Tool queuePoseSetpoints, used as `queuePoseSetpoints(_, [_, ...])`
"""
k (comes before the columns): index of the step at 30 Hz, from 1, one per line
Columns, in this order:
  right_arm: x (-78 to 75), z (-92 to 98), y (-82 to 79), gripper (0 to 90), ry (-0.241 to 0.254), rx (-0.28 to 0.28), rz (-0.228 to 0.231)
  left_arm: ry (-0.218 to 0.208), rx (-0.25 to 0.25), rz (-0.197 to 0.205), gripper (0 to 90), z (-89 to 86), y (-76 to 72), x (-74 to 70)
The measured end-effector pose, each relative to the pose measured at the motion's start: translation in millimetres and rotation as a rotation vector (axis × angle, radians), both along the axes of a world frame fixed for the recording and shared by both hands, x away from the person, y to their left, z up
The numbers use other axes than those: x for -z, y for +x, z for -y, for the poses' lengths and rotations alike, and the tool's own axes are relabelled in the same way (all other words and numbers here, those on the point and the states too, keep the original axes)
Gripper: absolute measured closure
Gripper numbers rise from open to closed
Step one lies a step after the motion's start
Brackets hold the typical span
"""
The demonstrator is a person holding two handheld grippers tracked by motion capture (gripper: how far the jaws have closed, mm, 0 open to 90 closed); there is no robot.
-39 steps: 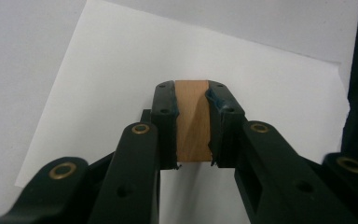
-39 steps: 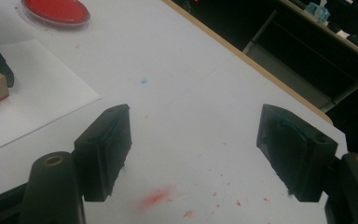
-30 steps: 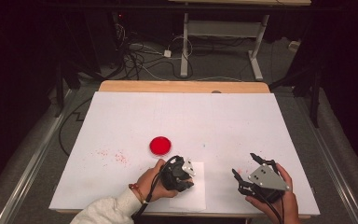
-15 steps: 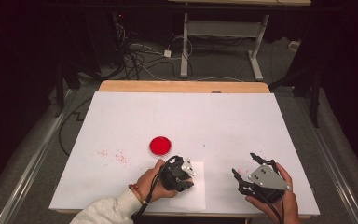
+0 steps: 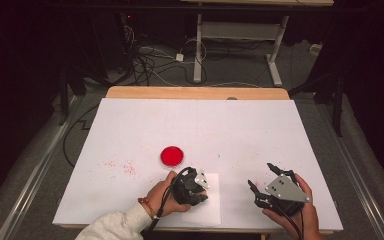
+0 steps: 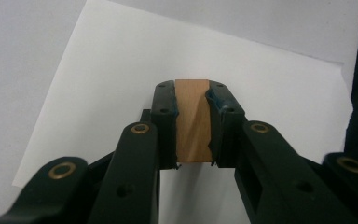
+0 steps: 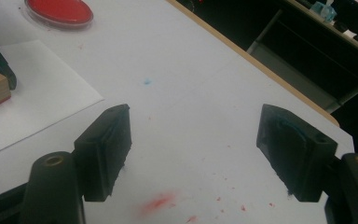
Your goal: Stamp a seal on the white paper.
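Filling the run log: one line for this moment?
left gripper: shut on wooden block, over paper sheet | right gripper: open, nothing held | red dish: untouched

Block on paper, dish behind.

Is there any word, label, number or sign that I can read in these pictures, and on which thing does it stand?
None: no readable text in these pictures.
Wooden block in the left gripper: plain face, no print.
White paper: blank.
Red dish: no label.
Grey plate on the right gripper: holes, no writing.
Table: red and blue specks, no signs.
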State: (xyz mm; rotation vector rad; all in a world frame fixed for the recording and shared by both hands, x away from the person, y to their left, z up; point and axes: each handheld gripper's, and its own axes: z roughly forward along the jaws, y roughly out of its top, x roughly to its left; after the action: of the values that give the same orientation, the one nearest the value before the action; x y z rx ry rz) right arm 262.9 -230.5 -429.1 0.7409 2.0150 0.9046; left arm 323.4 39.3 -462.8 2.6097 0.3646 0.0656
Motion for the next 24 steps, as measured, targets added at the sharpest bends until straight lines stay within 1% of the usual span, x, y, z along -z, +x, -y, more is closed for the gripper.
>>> queuePoseSetpoints(2, [-0.1,0.1,1.0,26.6,-0.003,-0.003,0.001,-0.003,0.001,-0.001,73.4,-0.3,0.3,0.0])
queuePoseSetpoints(4, [-0.3,-0.2,2.1,26.6,0.006,0.000,-0.001,-0.006,0.004,-0.001,73.3,-0.6,0.5,-0.1])
queuePoseSetpoints(6, [0.2,0.1,3.3,26.6,0.002,-0.004,-0.005,-0.013,-0.001,-0.021,73.3,-1.8,2.6,-0.8])
queuePoseSetpoints(8, [0.7,0.4,3.9,26.6,0.003,-0.004,-0.007,-0.014,0.002,-0.027,73.3,-2.6,2.7,-1.8])
queuePoseSetpoints(14, [-1.2,1.7,2.7,26.6,0.009,0.000,0.001,-0.055,-0.004,-0.005,73.2,-8.4,1.0,-16.1])
queuePoseSetpoints(23, [-2.3,2.0,0.6,26.6,0.007,-0.001,0.007,-0.095,-0.022,0.039,73.2,-20.8,0.8,-35.8])
queuePoseSetpoints(24, [-2.5,1.8,0.2,26.6,0.009,0.001,0.006,-0.104,-0.030,0.042,73.2,-22.3,0.9,-37.8])
